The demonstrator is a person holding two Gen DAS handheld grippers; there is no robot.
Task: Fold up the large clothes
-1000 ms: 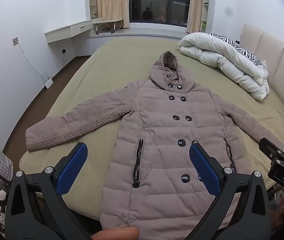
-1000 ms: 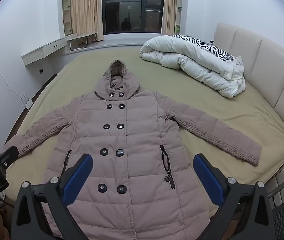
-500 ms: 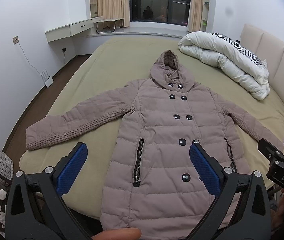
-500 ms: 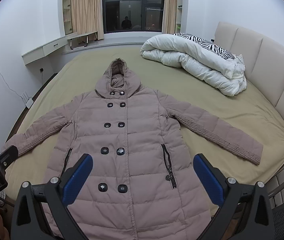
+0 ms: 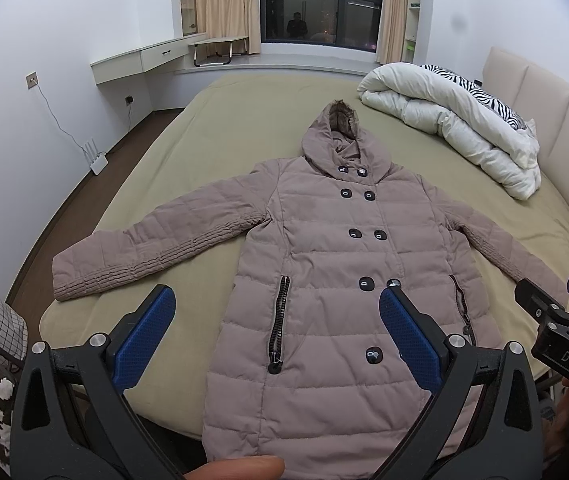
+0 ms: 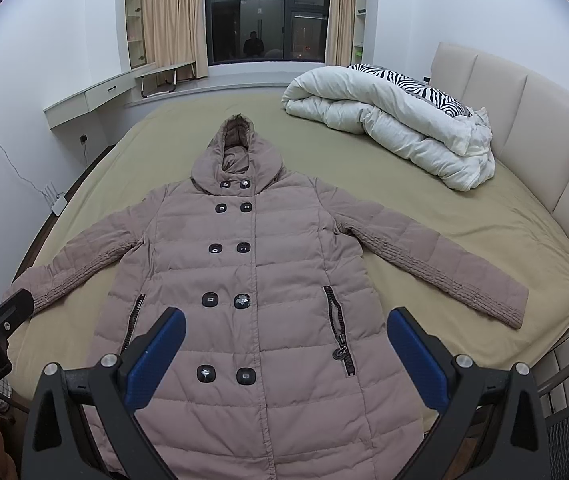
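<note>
Taupe quilted hooded coat (image 5: 336, 264) lies flat on the olive bed (image 5: 212, 128), beyond our fingers. Our left gripper (image 5: 274, 320) and right gripper (image 6: 284, 340) hover spread wide, holding nothing.

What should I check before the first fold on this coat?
1. Coat lies flat, front up, buttoned: ok.
2. Both sleeves spread out, left sleeve, right sleeve: ok.
3. Left gripper open, empty: ok.
4. Right gripper open, empty: ok.
5. Duvet lies apart from the coat: ok.
6. Hem fully on the bed: cannot tell, grippers hide it.
</note>
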